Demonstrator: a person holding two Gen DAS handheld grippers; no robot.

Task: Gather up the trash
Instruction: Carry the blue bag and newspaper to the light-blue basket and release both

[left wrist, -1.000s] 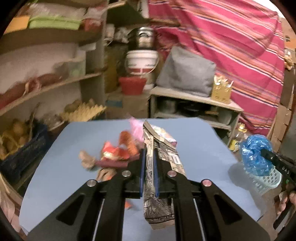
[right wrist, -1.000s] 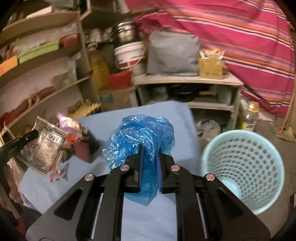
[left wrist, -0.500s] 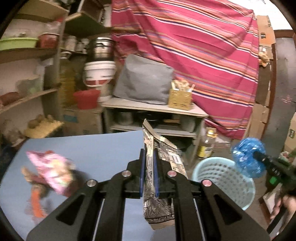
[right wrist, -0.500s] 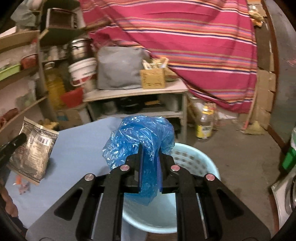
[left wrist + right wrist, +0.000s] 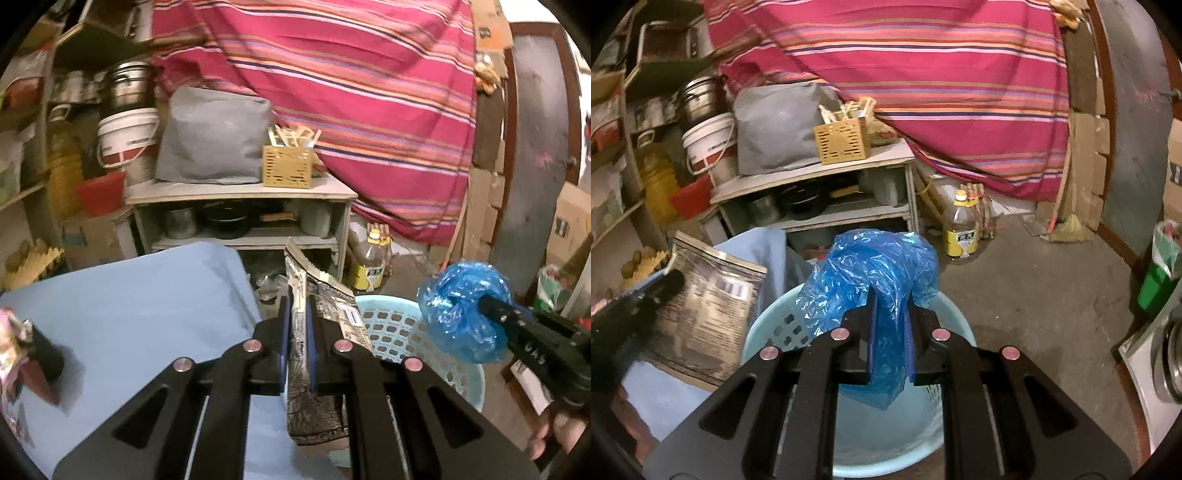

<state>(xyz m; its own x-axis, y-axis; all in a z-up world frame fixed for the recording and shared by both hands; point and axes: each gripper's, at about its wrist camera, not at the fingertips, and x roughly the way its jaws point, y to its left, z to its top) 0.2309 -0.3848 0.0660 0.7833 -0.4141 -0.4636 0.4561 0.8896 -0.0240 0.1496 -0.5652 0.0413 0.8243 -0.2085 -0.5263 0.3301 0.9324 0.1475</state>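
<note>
Left gripper (image 5: 297, 347): fingers pressed onto a flattened silver-and-black snack wrapper (image 5: 317, 295), pinching it upright, top edge toward 12 o'clock, lower end hanging beneath the fingers. Seen from the right wrist, same wrapper (image 5: 705, 317) at 9 o'clock, held above the desk edge, just beside the basket rim.

Right gripper (image 5: 890, 332): fingers clamped on a crumpled blue plastic bag (image 5: 871, 273), bulk bulging ahead toward 12 o'clock, a loose tail drooping below. From the left wrist, that bag (image 5: 461, 310) at 3 o'clock, over the far side of the basket, with part of a hand (image 5: 554, 432) at 4 o'clock on the tool.

Pale blue perforated laundry-style basket (image 5: 768, 325) on the floor, directly under the blue bag, close against the desk's right end; also visible at 4 o'clock in the left view (image 5: 391, 325).

Desk (image 5: 129, 295) covered in light blue cloth, at 9 to 10 o'clock. More litter, pink and dark wrappers (image 5: 26, 350), at its left edge, blurred.

Beyond: grey shelf unit (image 5: 240, 192), yellow slotted box (image 5: 290, 166), grey bundle (image 5: 214, 136), striped red cloth (image 5: 369, 92), oil bottle (image 5: 960, 229) on the floor.
</note>
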